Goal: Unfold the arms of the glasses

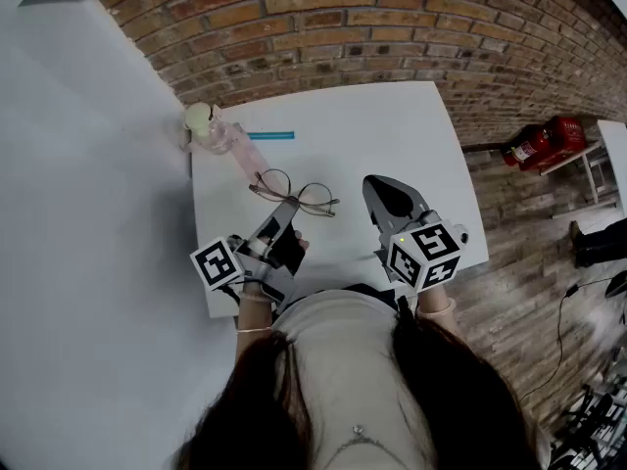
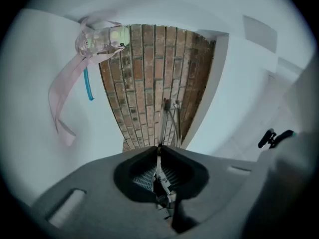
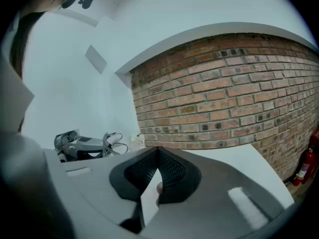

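Left tongs [image 1: 286,211] clench the glasses [image 1: 314,198] by their wire frame; right tongs [image 1: 384,192] are clenched on nothing. The glasses look light and easily bent, so pinch 1 arm near its hinge.

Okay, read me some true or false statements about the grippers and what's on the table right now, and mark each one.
1. The left gripper is shut on the glasses. True.
2. The right gripper grips the glasses too. False: its jaws are together on nothing, off to one side of the glasses.
3. A blue stick lies on the table near the pink container. True.
4. The wall beyond the table is tiled. False: it is a brick wall.
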Demonstrator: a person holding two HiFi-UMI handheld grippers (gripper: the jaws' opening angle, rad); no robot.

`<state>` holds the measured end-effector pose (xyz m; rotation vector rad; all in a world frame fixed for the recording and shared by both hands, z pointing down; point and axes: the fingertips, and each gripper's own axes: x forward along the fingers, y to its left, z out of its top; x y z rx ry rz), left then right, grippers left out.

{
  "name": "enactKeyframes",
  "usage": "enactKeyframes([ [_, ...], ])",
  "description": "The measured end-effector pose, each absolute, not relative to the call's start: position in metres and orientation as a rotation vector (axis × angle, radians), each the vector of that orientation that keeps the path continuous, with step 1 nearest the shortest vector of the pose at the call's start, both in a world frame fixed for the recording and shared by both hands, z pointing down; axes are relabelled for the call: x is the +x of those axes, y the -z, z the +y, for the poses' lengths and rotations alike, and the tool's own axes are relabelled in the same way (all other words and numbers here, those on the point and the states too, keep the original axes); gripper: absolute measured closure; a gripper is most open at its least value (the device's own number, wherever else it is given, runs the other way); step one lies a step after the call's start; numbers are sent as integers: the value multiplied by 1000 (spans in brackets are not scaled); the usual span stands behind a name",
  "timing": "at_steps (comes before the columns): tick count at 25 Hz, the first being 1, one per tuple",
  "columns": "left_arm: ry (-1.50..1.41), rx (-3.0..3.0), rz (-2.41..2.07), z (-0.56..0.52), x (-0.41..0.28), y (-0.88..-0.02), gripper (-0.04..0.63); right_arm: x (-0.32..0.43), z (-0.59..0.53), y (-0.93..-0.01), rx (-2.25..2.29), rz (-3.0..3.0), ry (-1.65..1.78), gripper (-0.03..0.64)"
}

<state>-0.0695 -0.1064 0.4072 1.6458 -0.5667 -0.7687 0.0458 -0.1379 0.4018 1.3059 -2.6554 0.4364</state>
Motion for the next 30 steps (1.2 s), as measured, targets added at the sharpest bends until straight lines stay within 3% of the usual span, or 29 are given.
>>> enactKeyframes([
  [30,779,1642,-542,-107,-70,-405,574,29,-121,-374,1081,-2863,-390,612],
])
